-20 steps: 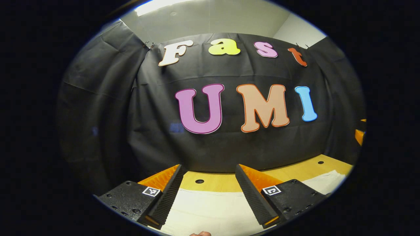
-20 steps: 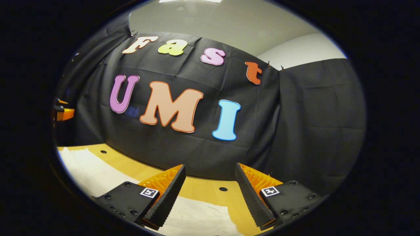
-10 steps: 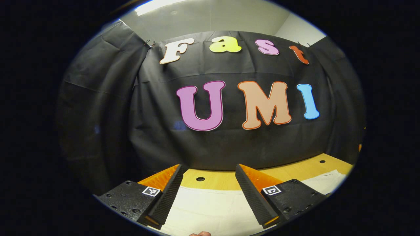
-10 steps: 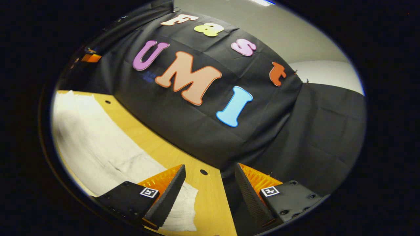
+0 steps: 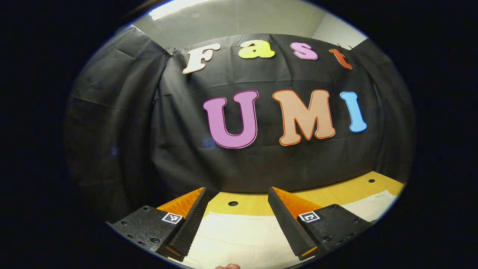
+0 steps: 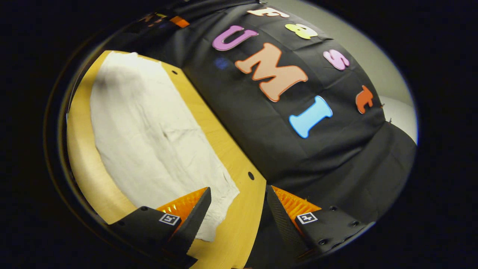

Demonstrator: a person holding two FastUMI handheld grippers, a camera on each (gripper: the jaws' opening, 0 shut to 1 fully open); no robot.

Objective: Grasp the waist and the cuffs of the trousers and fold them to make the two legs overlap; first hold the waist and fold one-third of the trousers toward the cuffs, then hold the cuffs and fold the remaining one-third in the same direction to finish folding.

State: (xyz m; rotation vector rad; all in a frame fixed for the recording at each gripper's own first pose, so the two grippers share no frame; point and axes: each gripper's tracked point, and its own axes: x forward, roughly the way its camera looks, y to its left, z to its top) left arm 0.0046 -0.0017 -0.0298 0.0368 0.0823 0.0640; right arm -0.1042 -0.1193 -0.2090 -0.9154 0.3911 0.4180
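Note:
Off-white trousers (image 6: 149, 130) lie flat along the wooden table (image 6: 231, 157) in the right gripper view, stretching from the near end by my fingers to the far upper left. My right gripper (image 6: 237, 220) hangs open above the near end of the cloth, at the table's end, holding nothing. In the left gripper view the same pale trousers (image 5: 239, 235) lie right below my left gripper (image 5: 237, 220), which is open and hovers over the cloth with nothing between its fingers.
The black cloth booth wall (image 6: 283, 134) runs close along the table's far edge. Small round holes (image 5: 233, 203) dot the wooden tabletop (image 5: 347, 190). A fingertip (image 5: 227, 266) peeks in at the bottom of the left gripper view.
The right gripper has rolled and tilted down, bringing the whole length of the trousers into its view. The left gripper has barely shifted.

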